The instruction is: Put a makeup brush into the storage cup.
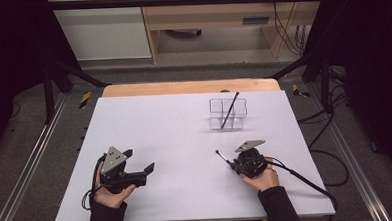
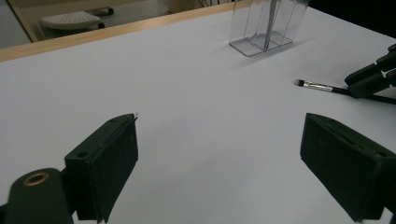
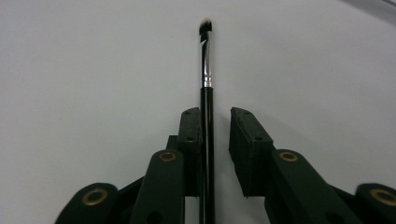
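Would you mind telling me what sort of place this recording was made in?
Probably a lab or data-collection workspace: a white-covered table inside a black metal frame, cables on the grey floor, and a clear plastic organizer set out as a test prop.

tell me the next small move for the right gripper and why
Probably close the jaws again. In the right gripper view the brush lies between them against one jaw, with a gap to the other, so the right gripper has no grip on it yet. The clear organizer already holds one brush.
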